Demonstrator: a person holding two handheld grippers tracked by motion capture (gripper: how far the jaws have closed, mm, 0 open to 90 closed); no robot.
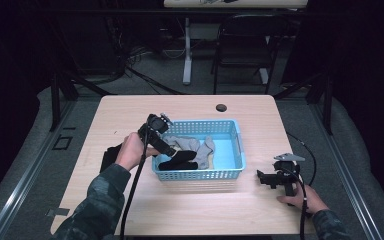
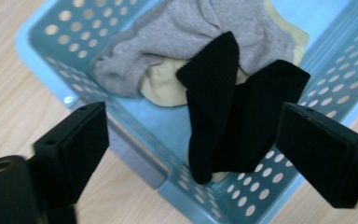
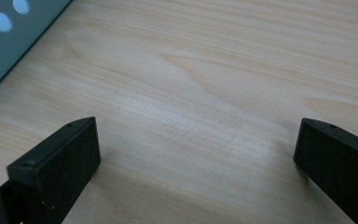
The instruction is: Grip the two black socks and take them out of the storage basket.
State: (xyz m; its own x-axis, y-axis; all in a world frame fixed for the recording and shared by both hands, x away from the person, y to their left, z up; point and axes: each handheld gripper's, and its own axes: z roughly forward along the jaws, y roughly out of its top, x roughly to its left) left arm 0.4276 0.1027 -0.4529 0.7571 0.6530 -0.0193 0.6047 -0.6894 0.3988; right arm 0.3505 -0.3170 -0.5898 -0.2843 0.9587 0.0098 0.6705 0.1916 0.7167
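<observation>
The left gripper [image 2: 193, 140] hangs spread over the blue basket [image 1: 230, 174] — black sock [image 2: 235, 116] lying between its jaws; right gripper [image 3: 196, 163] gapes above bare table [image 3: 214, 70].

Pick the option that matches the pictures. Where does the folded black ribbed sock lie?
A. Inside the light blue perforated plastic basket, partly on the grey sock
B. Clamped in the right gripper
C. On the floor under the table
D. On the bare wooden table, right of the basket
A: the left gripper view shows the folded black ribbed sock inside the light blue perforated plastic basket, overlapping the grey sock, between the open jaws of the left gripper.
</observation>
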